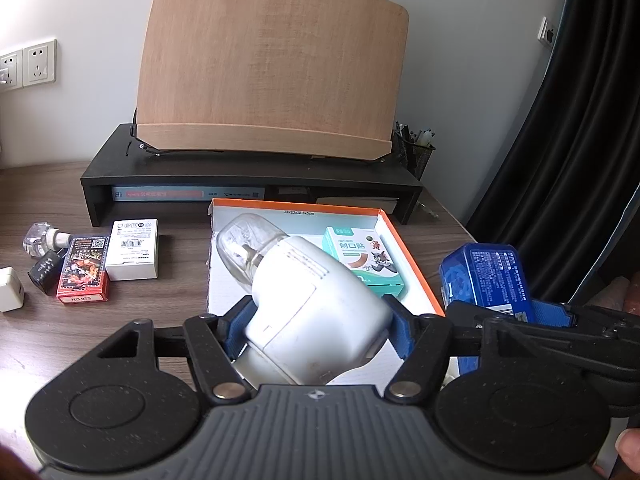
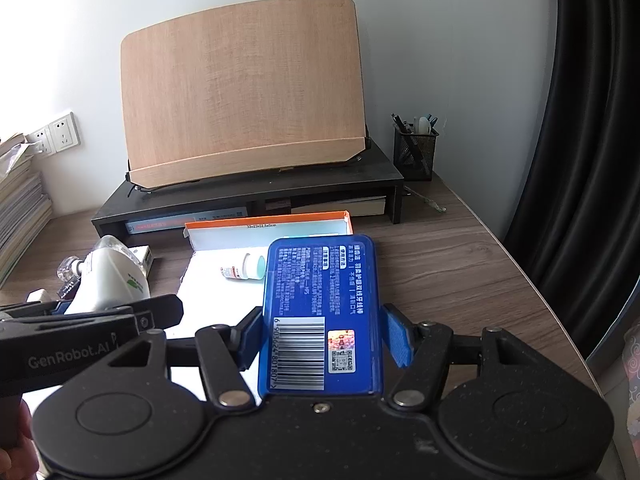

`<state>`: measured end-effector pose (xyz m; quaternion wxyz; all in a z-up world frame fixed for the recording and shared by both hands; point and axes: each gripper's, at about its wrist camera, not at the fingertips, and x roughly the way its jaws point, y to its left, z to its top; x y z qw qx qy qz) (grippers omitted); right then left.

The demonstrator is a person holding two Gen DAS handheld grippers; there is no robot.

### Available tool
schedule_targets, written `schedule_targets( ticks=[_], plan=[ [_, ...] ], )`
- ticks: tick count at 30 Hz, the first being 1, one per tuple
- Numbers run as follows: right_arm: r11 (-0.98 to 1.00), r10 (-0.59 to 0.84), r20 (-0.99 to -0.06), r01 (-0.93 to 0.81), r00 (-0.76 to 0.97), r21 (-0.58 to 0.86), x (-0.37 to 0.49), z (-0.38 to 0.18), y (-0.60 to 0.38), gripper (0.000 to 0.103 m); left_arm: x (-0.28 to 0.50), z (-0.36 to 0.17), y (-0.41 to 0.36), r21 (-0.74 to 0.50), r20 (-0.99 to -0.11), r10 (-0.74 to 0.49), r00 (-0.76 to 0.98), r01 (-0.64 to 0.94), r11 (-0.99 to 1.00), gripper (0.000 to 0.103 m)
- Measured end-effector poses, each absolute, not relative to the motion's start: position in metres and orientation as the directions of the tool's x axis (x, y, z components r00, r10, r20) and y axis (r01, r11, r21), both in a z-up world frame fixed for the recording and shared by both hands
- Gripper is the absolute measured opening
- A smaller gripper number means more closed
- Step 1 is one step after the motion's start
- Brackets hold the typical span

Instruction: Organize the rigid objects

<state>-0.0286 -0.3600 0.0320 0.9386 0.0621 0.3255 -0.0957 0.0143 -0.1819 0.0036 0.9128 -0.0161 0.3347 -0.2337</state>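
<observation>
My left gripper point(image 1: 318, 320) is shut on a white plastic device with a clear bulb end point(image 1: 308, 292). It holds the device tilted above an orange-rimmed shallow box point(image 1: 404, 248). A teal plaster box point(image 1: 366, 260) lies inside that box. My right gripper point(image 2: 322, 334) is shut on a flat blue case with a barcode point(image 2: 320, 304), just right of the orange-rimmed box point(image 2: 272, 220). A small white pill bottle point(image 2: 244, 268) lies in the box. The blue case point(image 1: 486, 276) also shows at the right of the left wrist view.
Left of the box on the wooden desk lie a white carton point(image 1: 134, 254), a red card pack point(image 1: 84, 270), a clear bottle point(image 1: 42, 236) and a white plug point(image 1: 10, 288). Behind stands a black riser point(image 1: 248, 176) bearing a wooden book stand point(image 1: 268, 60), with a pen cup point(image 1: 414, 152) beside it.
</observation>
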Motion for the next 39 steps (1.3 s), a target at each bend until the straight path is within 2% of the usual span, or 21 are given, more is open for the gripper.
schedule_targets(
  ticks=[39],
  plan=[
    [0.967, -0.15, -0.657, 0.247, 0.739, 0.057, -0.007, 0.013, -0.357, 0.074, 0.034, -0.009, -0.177, -0.194, -0.628, -0.438, 0.643, 0.415, 0.889, 0.068]
  ],
)
